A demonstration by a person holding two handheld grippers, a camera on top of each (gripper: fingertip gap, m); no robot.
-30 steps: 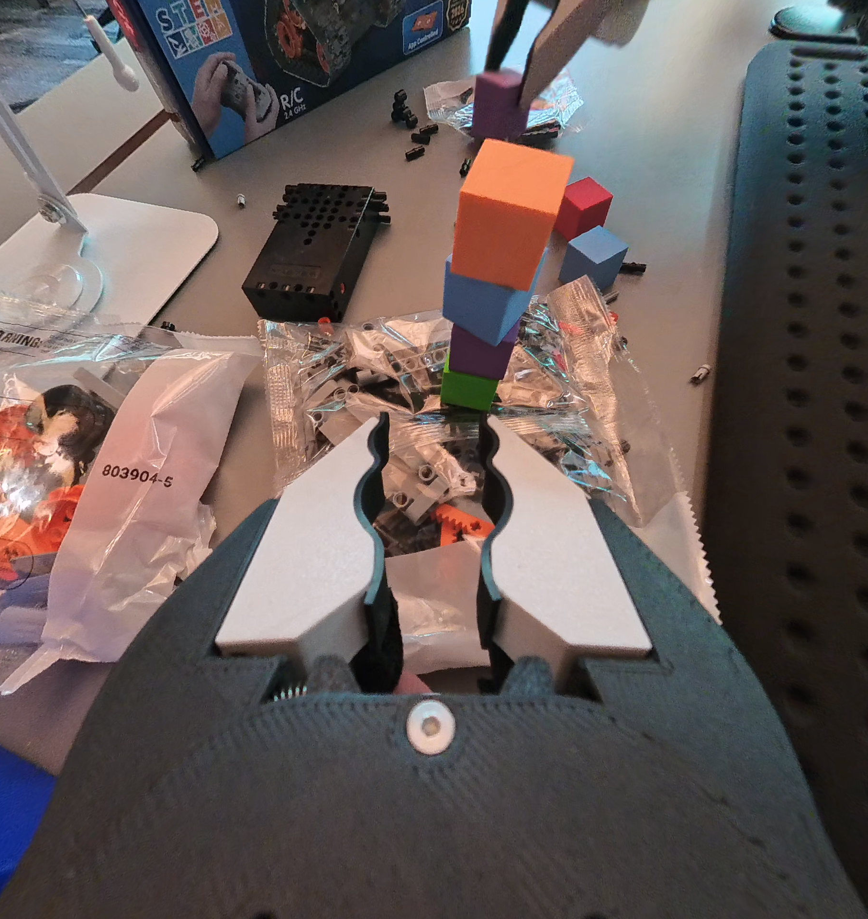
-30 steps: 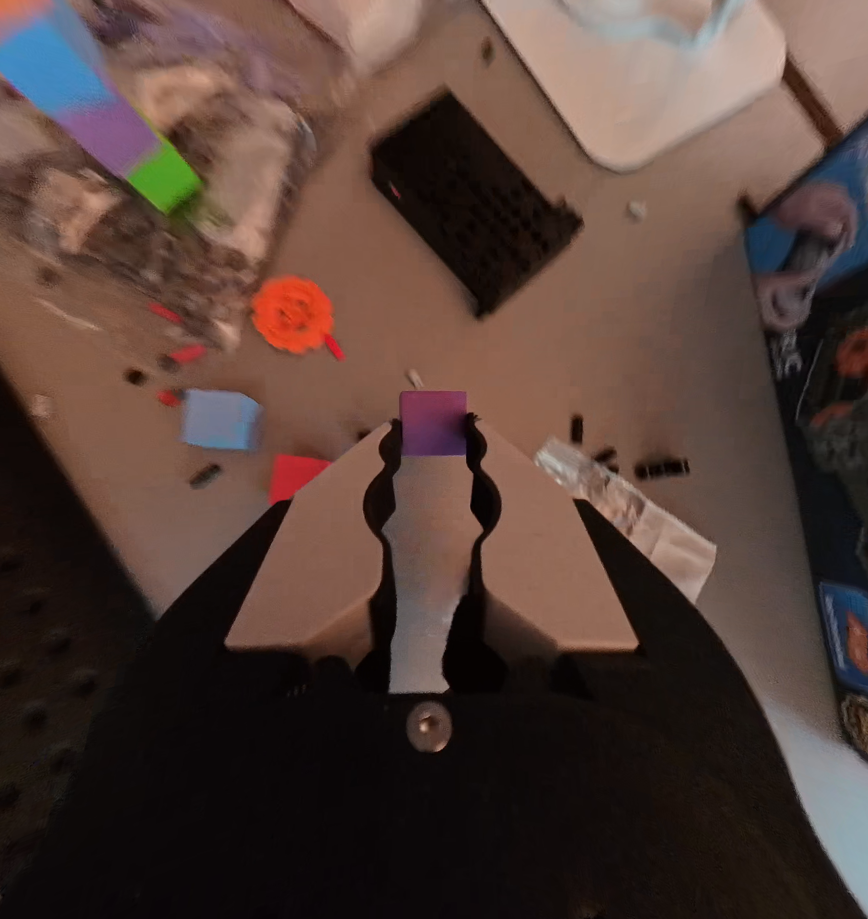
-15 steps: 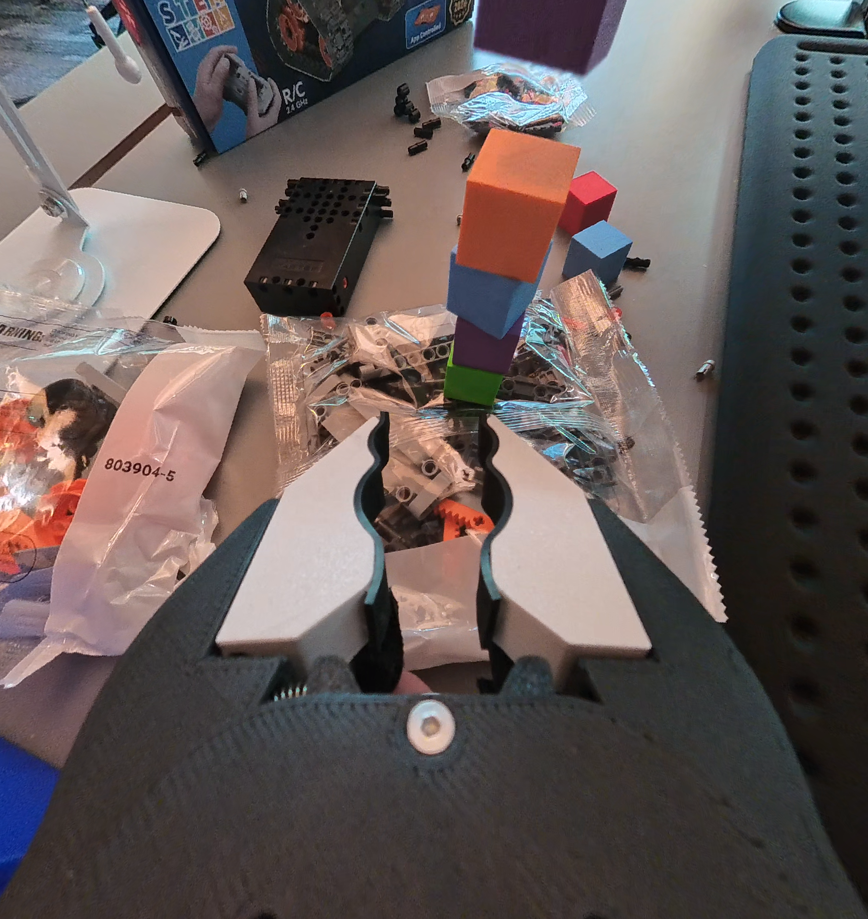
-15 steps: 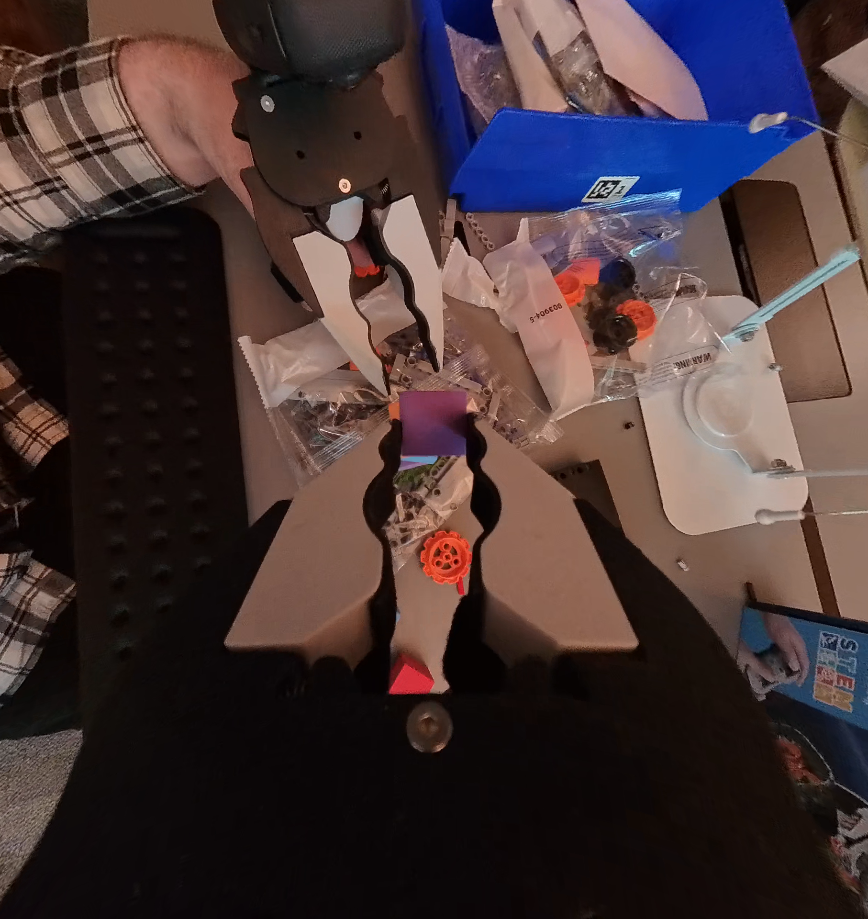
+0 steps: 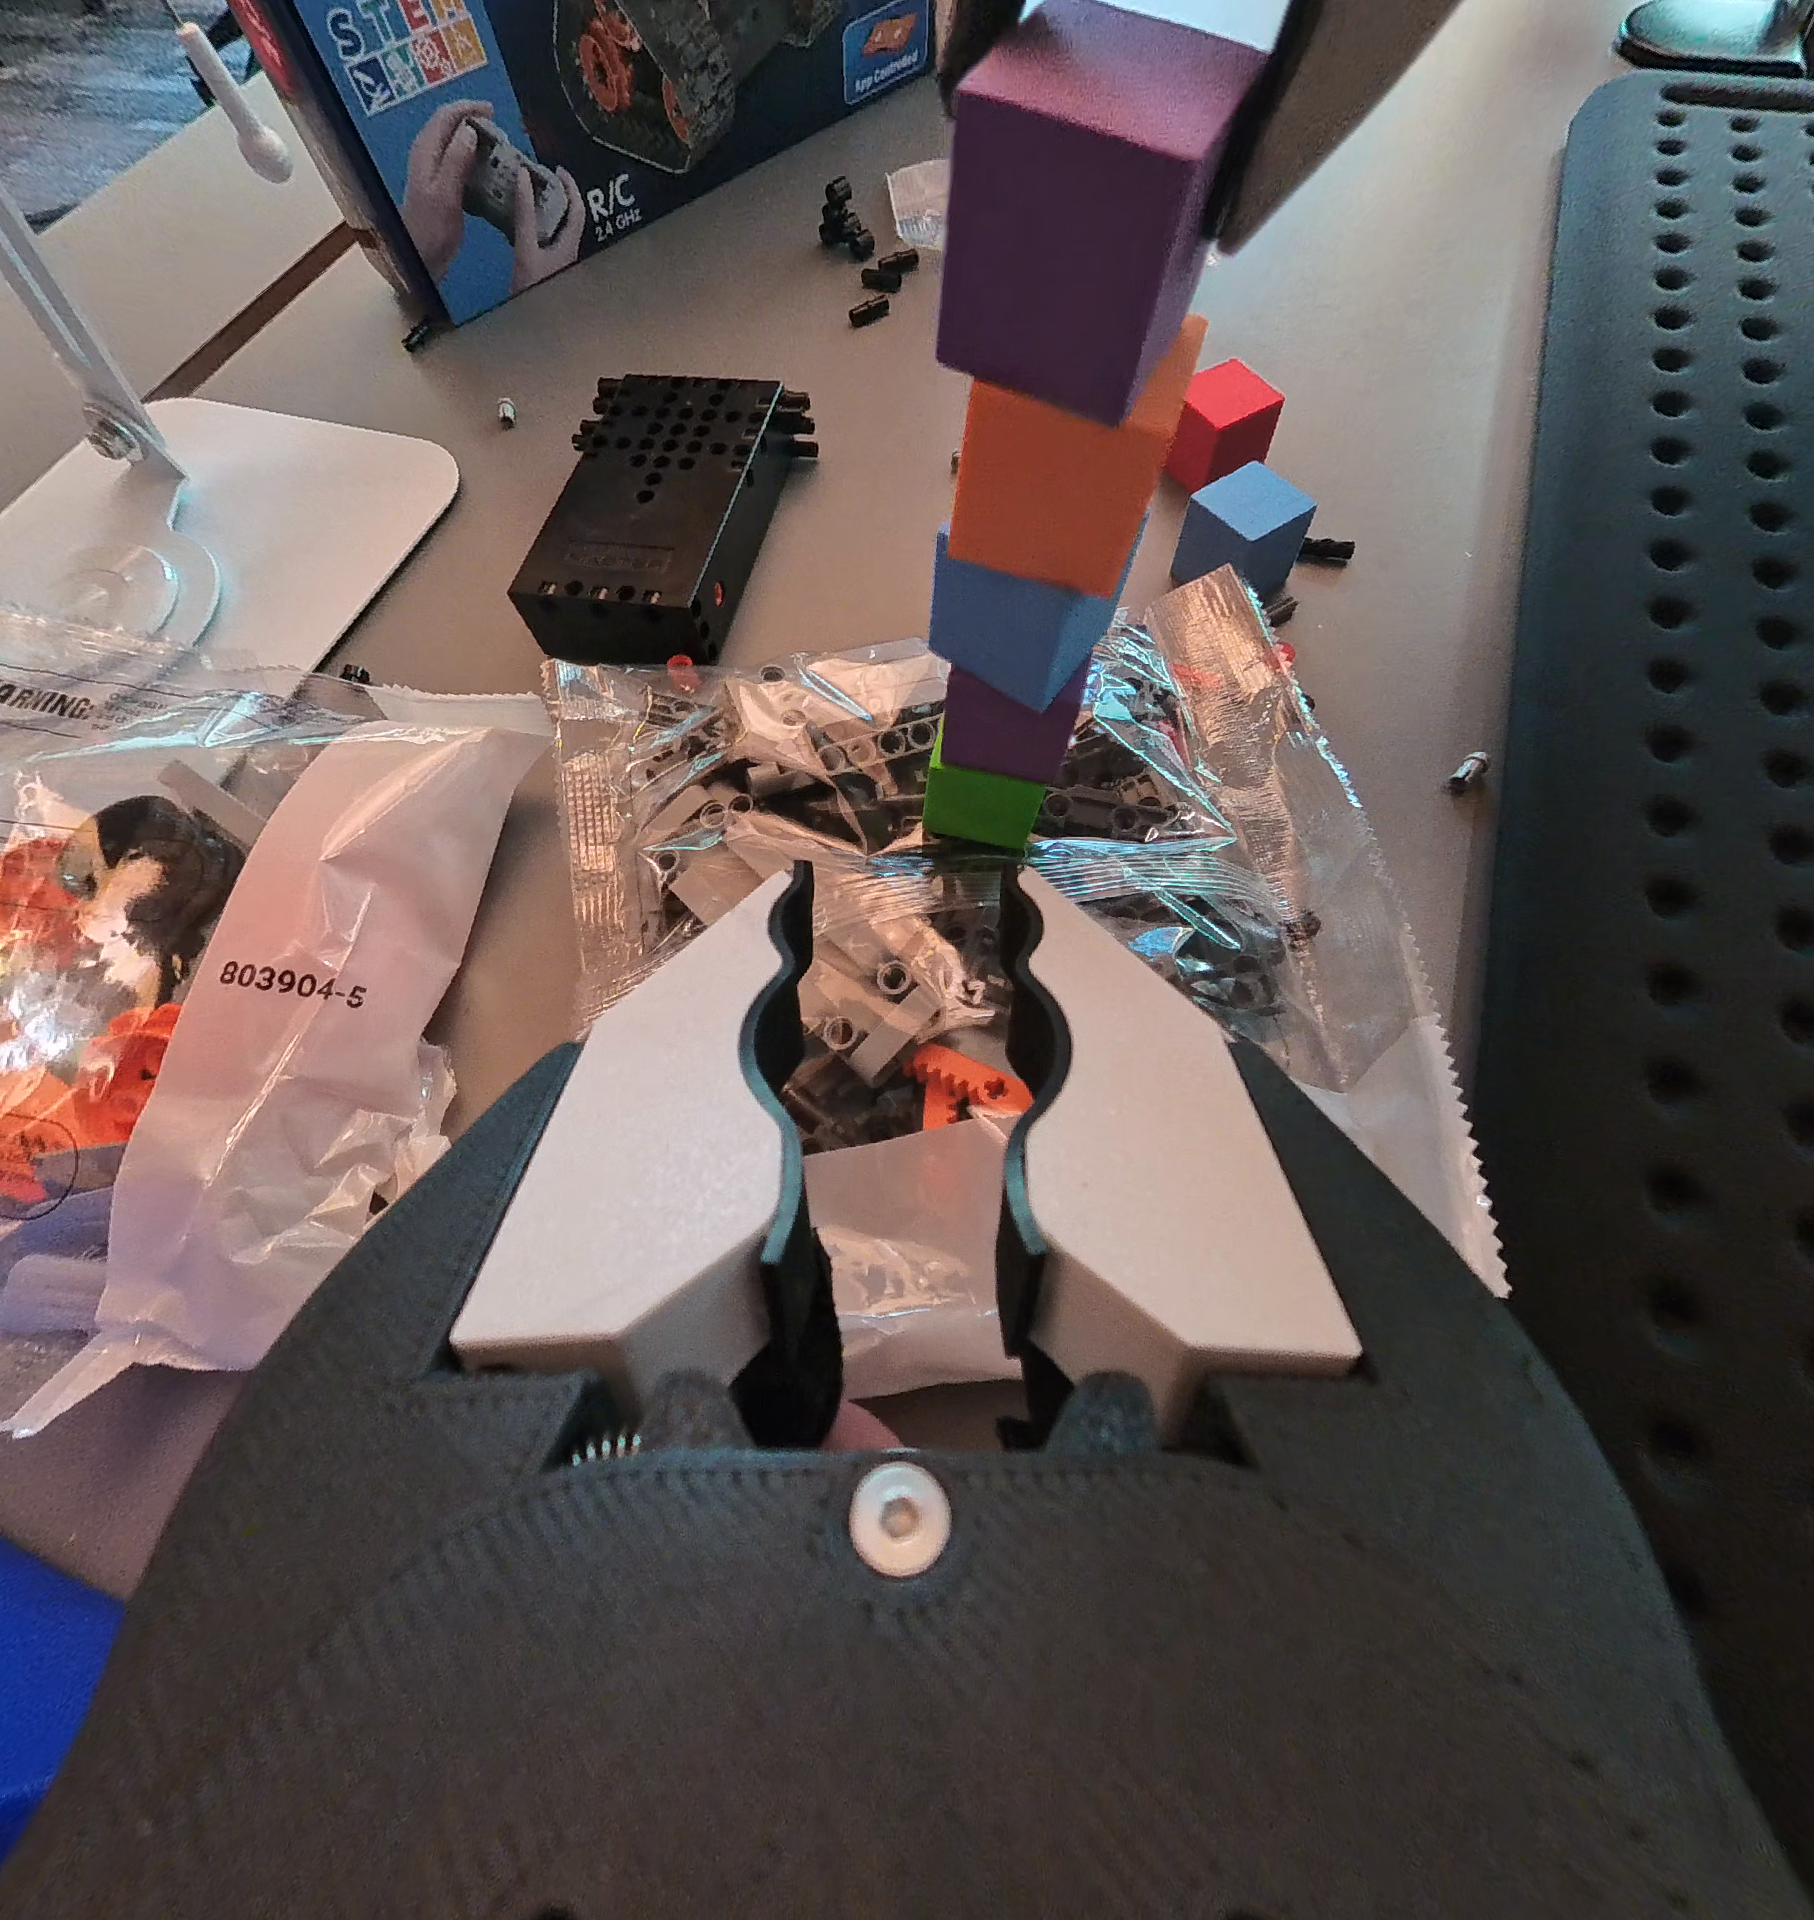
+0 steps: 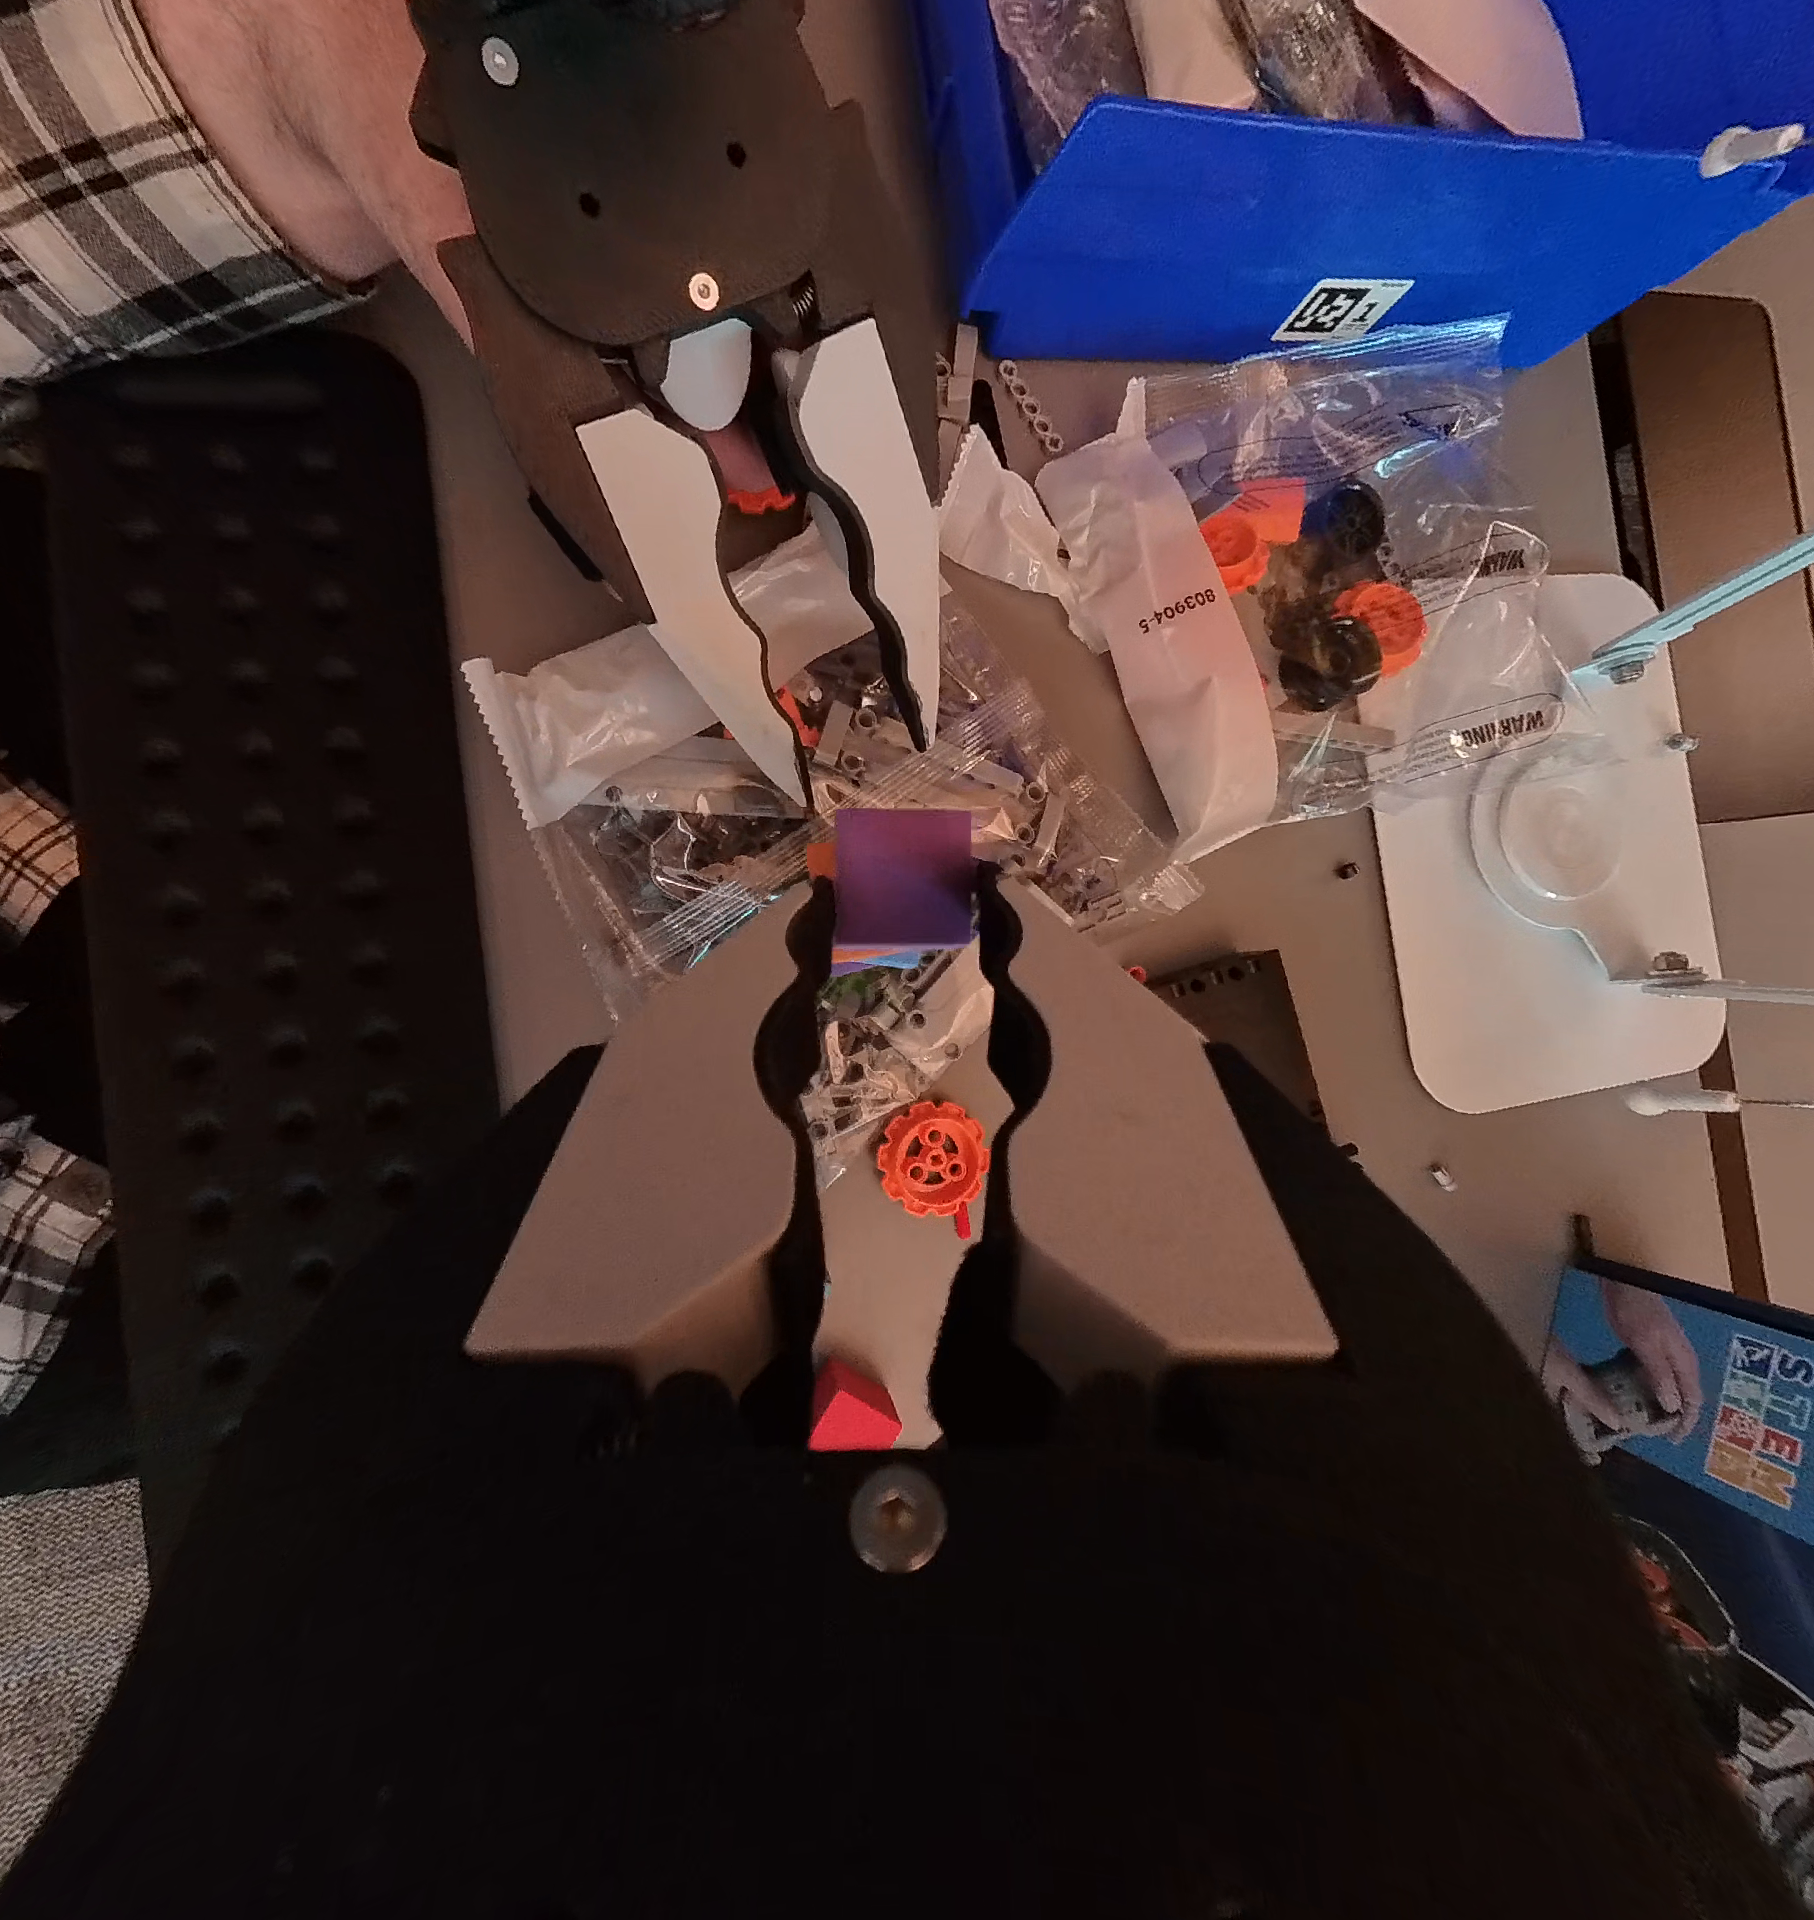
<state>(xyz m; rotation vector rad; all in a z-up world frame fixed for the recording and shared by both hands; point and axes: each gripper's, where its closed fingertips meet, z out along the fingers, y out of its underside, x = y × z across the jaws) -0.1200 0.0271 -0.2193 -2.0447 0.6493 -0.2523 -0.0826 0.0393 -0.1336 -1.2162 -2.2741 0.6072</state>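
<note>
A leaning tower of cubes stands on a clear bag of parts (image 5: 799,769): green cube (image 5: 981,810), purple cube (image 5: 1007,727), blue cube (image 5: 1022,634), orange cube (image 5: 1054,488). My right gripper (image 6: 903,894) is shut on another purple cube (image 6: 901,878) and holds it from above at the orange cube's top; the held cube also shows in the left wrist view (image 5: 1074,208). I cannot tell whether it rests on the orange cube. My left gripper (image 5: 913,883) is open and empty, low over the bag just in front of the green cube.
A red cube (image 5: 1225,426) and a blue cube (image 5: 1246,525) lie behind the tower. A black battery box (image 5: 664,520), a white bag (image 5: 311,935), a blue toy box (image 5: 591,135) and a white stand base (image 5: 259,499) are on the left. A black perforated mat (image 5: 1692,727) runs along the right. A blue bin (image 6: 1298,229) stands nearby. Left tips to right tips: about 10 cm.
My right gripper carried the purple cube from the back of the table up over the tower and lowered it onto the orange cube's top. My left gripper stayed still.
</note>
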